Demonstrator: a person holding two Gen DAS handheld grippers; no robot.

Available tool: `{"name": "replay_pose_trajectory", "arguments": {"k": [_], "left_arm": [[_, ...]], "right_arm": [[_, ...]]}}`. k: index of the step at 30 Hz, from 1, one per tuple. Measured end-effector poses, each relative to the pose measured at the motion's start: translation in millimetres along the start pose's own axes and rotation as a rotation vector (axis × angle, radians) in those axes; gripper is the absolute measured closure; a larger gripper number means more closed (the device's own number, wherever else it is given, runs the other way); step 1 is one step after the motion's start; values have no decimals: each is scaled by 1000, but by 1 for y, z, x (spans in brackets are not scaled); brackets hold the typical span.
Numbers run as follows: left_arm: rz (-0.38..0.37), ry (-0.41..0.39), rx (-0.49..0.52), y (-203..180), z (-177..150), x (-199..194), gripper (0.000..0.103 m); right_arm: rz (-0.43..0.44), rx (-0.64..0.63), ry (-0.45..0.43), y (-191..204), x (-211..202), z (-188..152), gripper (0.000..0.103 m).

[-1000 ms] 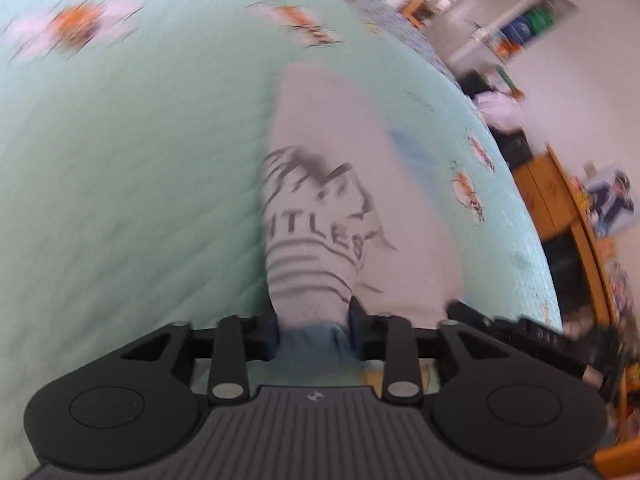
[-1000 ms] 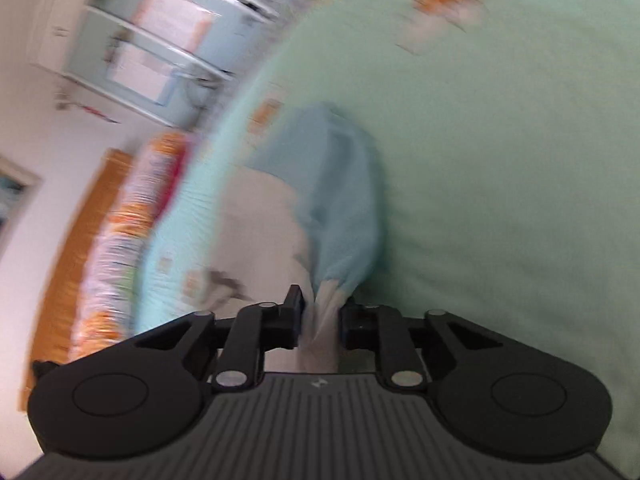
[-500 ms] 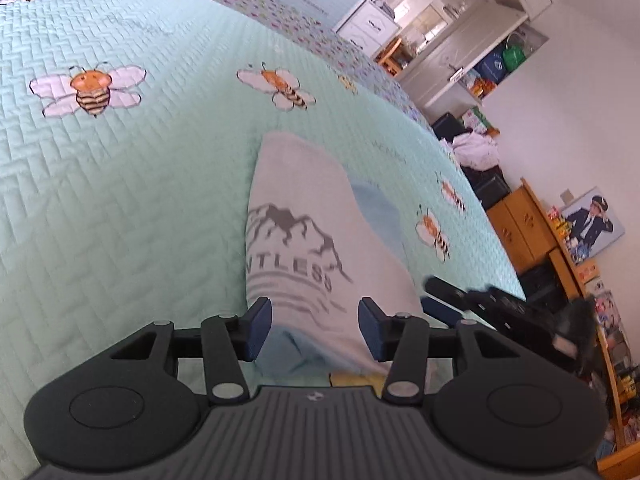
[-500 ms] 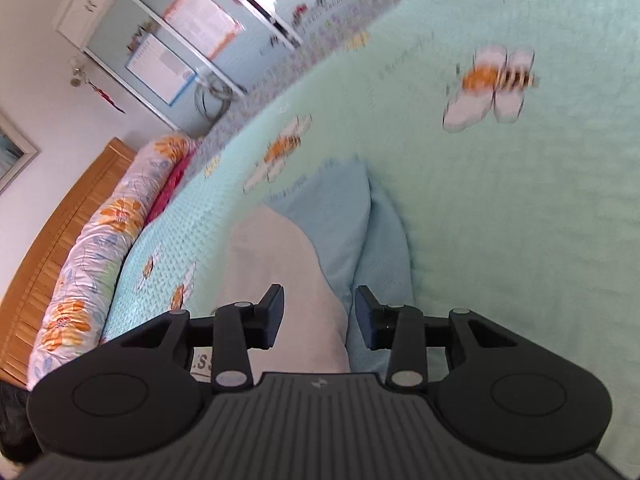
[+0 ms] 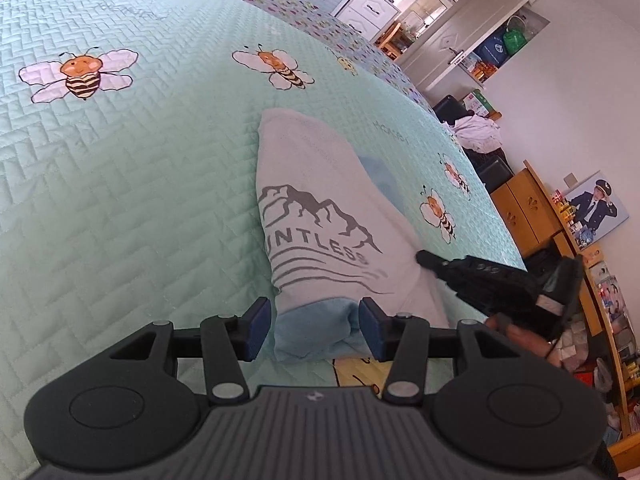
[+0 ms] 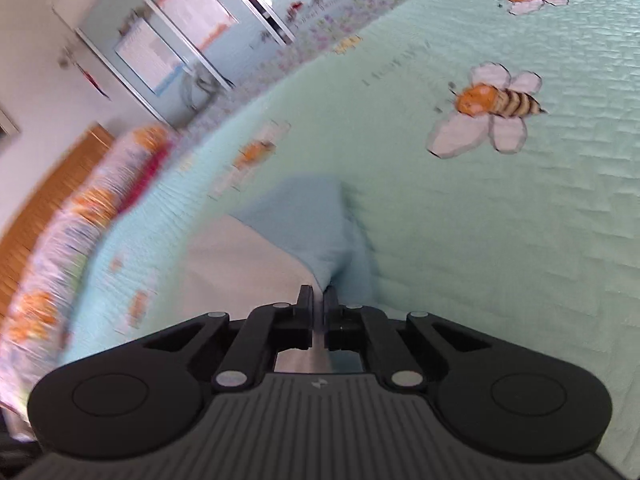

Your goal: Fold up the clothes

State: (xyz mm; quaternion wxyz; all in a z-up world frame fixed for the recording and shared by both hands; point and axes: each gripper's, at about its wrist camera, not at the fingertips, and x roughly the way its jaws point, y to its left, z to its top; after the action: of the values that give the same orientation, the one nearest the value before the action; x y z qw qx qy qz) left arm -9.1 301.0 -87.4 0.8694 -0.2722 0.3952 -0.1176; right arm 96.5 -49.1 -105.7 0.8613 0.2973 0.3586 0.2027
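A folded T-shirt [image 5: 316,216], white with a grey mountain print and a pale blue part, lies on the mint bee-patterned quilt [image 5: 140,200]. My left gripper [image 5: 314,326] is open, its blue pads on either side of the shirt's near blue end without pinching it. At the shirt's right edge, my right gripper [image 5: 426,258] touches the cloth. In the right wrist view the right gripper [image 6: 318,300] is shut, with a ridge of the T-shirt [image 6: 248,264] drawn up into its closed tips where white meets blue.
The quilt [image 6: 500,240] spreads wide around the shirt. A flowered bolster [image 6: 60,248] and wooden headboard [image 6: 48,196] lie to the left. Past the bed's right edge stand a wooden cabinet [image 5: 532,208], a clothes pile [image 5: 478,132] and white cupboards [image 5: 432,40].
Both grippers let go of the shirt and it settled flat on the quilt. The left one stays open; the right one has closed again on the shirt's edge.
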Motion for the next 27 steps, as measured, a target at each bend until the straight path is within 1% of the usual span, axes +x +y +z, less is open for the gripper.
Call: {"name": "replay_pose_trajectory", "arguments": {"k": [1, 2, 3, 4, 5, 8, 11, 13, 14, 17, 18, 20, 27], "left_arm": [[-5, 0, 14, -3, -1, -1, 52], [-9, -1, 29, -6, -1, -3, 52], [-13, -6, 46, -8, 0, -5, 52], [-15, -12, 63, -9, 1, -8, 52], [-15, -21, 80, -11, 2, -10, 51], [-3, -37, 117, -13, 5, -12, 50], [27, -44, 160, -17, 4, -13, 50], [37, -40, 176, -18, 3, -14, 50], [39, -36, 179, -18, 2, -14, 50], [49, -23, 189, -19, -1, -15, 50], [53, -19, 192, -19, -2, -15, 50], [58, -14, 195, -19, -5, -16, 50], [43, 5, 210, -24, -8, -10, 50]], "right_arm": [[8, 6, 1, -1, -3, -3, 93], [16, 11, 1, -3, -6, -7, 87], [24, 17, 2, -4, -9, -10, 69], [32, 22, 3, -5, -12, -13, 61], [39, 28, 4, -6, -15, -16, 57], [63, 44, 6, -10, -24, -26, 57], [44, 10, 48, -7, -28, -43, 57], [29, -6, 78, -6, -28, -56, 58], [21, -15, 93, -6, -27, -62, 62], [0, -11, 93, -11, -22, -63, 96], [3, -12, 86, -11, -23, -60, 98], [8, -19, 75, -12, -26, -54, 99], [-38, -48, 82, -18, -29, -52, 97]]}}
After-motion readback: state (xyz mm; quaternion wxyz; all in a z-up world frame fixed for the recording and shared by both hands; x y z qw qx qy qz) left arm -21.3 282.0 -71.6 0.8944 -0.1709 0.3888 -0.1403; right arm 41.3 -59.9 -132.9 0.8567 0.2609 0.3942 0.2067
